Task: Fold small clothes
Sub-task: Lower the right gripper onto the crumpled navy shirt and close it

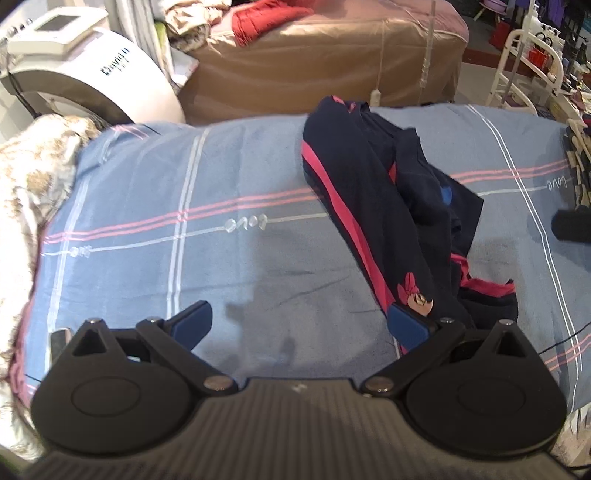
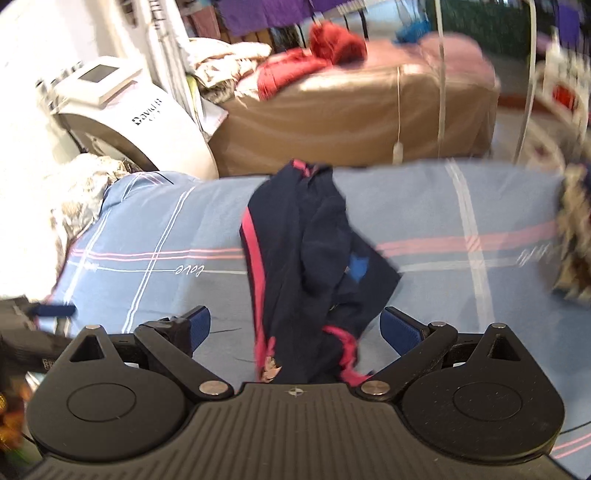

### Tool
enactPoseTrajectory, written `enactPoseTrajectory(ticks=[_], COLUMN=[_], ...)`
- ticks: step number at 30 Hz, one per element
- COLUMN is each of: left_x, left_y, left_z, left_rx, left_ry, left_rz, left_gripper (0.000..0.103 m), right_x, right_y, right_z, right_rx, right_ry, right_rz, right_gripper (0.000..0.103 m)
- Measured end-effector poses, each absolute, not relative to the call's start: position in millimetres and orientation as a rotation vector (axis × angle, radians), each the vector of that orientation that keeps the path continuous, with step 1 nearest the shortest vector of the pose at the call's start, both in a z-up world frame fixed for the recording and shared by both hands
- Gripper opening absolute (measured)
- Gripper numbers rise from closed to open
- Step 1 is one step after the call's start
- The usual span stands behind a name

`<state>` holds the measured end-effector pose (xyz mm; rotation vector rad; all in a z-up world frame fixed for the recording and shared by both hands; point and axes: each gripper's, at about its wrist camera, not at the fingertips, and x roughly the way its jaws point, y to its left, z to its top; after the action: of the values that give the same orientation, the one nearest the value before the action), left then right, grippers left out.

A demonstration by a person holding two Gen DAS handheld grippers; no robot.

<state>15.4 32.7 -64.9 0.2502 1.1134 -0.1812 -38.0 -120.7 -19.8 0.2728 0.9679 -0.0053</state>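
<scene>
Both grippers hover level, jaws wide: left gripper (image 1: 301,323) beside the navy garment (image 1: 373,206) (crumpled), right gripper (image 2: 295,326) straddling it.

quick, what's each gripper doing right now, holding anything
Left gripper: open, holding nothing, beside the navy and pink garment.
Right gripper: open, holding nothing, garment lying between its fingers.

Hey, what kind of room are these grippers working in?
Probably a lived-in bedroom or a home beauty room. The navy garment lies crumpled on a blue checked sheet, a tan-covered bed stands behind with red clothes on it, and a white machine stands beside it.
</scene>
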Motion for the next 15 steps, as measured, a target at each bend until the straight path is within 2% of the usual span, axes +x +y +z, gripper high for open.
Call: enactPoseTrajectory(ticks=[8, 14, 15], left_x=[29, 34, 37], left_y=[45, 64, 68], left_z=[-149, -164, -165], left_rx=[0.268, 0.218, 0.218], left_ry=[1.174, 1.22, 1.226], left_rz=[-0.24, -0.26, -0.257], left_gripper=[0.103, 0.102, 0.102], right_x=[10, 50, 54], right_y=[-130, -132, -132], right_z=[-92, -136, -144], right_rx=[0.435, 0.522, 0.534], right_ry=[1.004, 1.021, 1.036], right_rz=[-0.053, -0.187, -0.208], right_gripper=[0.103, 0.103, 0.099])
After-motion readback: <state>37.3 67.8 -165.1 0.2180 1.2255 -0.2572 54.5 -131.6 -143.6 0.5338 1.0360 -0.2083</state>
